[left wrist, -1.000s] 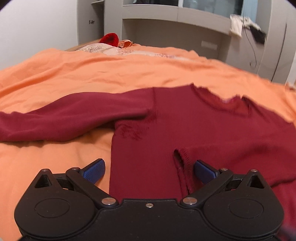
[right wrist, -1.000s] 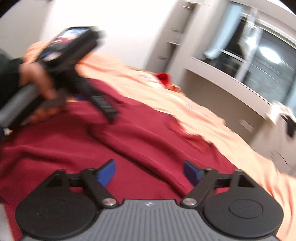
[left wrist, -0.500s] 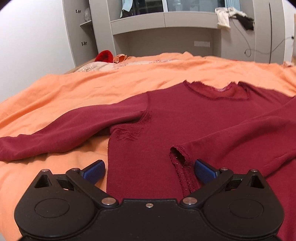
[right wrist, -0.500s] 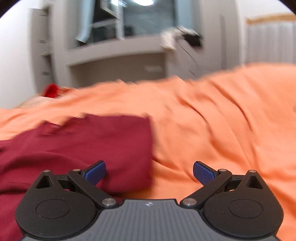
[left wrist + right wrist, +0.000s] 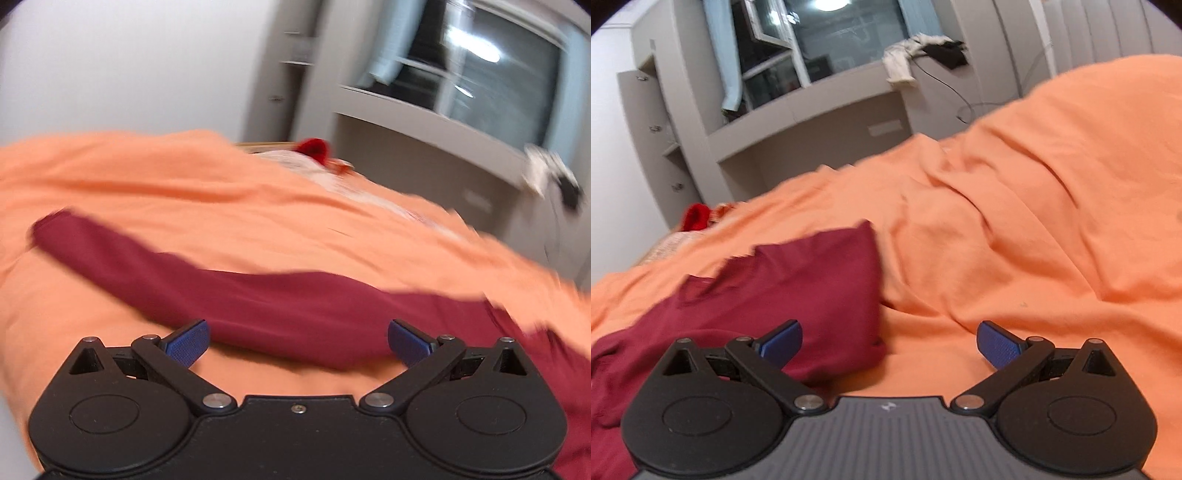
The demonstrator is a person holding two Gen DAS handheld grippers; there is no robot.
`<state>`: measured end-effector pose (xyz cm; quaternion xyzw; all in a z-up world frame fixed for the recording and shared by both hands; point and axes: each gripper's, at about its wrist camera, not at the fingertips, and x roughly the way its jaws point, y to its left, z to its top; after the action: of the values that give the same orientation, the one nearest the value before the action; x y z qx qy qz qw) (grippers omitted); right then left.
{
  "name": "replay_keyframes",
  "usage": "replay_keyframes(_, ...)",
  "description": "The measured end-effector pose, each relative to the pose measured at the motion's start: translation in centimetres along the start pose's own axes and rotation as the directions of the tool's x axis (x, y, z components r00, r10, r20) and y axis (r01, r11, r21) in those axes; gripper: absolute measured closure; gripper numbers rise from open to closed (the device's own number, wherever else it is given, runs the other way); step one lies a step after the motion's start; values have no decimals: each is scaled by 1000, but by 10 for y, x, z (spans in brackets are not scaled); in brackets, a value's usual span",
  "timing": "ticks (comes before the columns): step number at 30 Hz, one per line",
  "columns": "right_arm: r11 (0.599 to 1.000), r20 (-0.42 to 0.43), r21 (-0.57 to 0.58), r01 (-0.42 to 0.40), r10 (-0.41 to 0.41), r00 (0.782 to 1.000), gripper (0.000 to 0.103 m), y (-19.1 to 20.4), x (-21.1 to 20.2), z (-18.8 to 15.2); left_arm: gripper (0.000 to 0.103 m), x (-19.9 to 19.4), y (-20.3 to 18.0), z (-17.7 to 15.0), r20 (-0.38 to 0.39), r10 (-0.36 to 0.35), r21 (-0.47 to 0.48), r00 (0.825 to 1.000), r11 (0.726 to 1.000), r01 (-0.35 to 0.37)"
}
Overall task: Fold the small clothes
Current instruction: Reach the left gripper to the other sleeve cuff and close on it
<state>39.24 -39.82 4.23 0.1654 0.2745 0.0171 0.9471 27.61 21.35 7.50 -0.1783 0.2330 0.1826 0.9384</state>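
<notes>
Two grippers: the left gripper (image 5: 297,341) has its fingers spread wide with nothing clamped, and the right gripper (image 5: 888,341) likewise; the right one's jaws have just been opening to their widest, and only the sweater's edge and bare sheet lie between them.
Sweater: the dark red sweater (image 5: 798,291) lies on the bed's orange sheet (image 5: 1034,221); in the right wrist view its body fills the 9 o'clock side, with its right-hand edge folded or bunched at about 10 o'clock of the fingers.
Left sleeve: in the left wrist view the left sleeve (image 5: 207,288) stretches out flat from about 3 o'clock up toward its cuff at 10 o'clock, passing just ahead of the open fingers.
Step in hand: judging by the task, this outstretched sleeve is next to fold across the body; the blur suggests the left gripper is swinging toward it.
Doing it well: take the sleeve near the cuff, pinching knit only and not the sheet beneath; lift little, carry it across flat, lay it without a twist.
Edges: the sleeve's lower edge sits just ahead of the left fingers; the sheet is wrinkled at 1 o'clock in the right wrist view.
Open room: bare sheet spreads wide at 12 to 3 o'clock of the right gripper; a bright red item (image 5: 696,218) lies well apart at the far end of the bed.
</notes>
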Motion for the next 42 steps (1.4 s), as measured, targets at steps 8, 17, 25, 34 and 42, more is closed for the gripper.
replay_keyframes(8,972,19,-41,-230,230,973,0,40,-23,-1,1,14,85,17,31,108,-181,994,978,-101)
replay_keyframes(17,860,-40,-237,-452,456,889,0,96,-41,-22,1,38,120,31,114,193,-400,975,907,-133)
replay_keyframes(25,821,-168,-328,-467,436,884,0,121,-27,-49,1,38,118,28,127,253,-424,959,888,-178)
replay_keyframes(34,856,-195,-234,-460,422,885,0,108,-1,-51,1,8,113,23,81,214,-421,973,892,-161)
replay_keyframes(42,863,-151,-203,-462,439,886,0,100,-5,-47,6,29,136,23,90,243,-529,966,834,-161)
